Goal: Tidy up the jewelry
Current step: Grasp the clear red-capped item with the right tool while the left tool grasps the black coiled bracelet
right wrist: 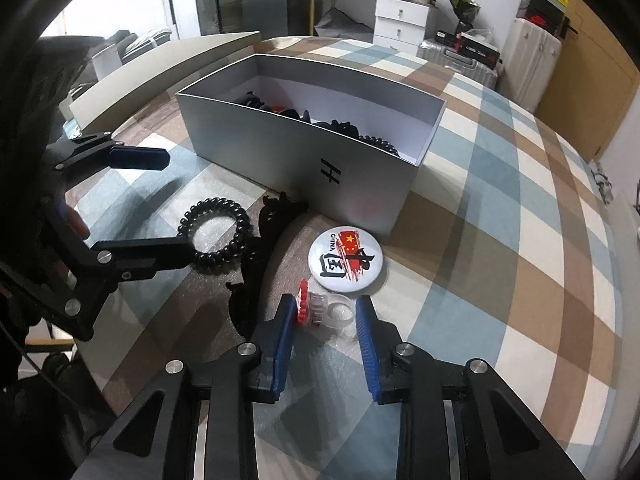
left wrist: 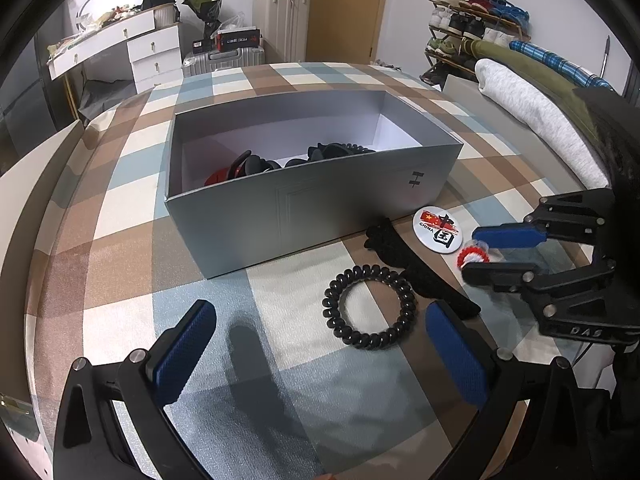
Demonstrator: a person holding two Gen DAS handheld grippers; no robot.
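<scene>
light: even, indoor, bright | shadows: soft, under gripper (left wrist: 320,344) | focus: sharp centre | edges: heavy fisheye warp, black vignette

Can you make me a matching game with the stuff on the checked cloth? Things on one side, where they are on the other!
Things:
1. black spiral hair tie
2. round white China badge
3. clear plastic ring with a red-and-white top
4. red hair claw

Places:
A. inside the grey cardboard box
B. between the right gripper fingers
C. flat beside the box corner
D. before the open left gripper

Pairs: 1-D, 2-C, 3-B, 4-A
</scene>
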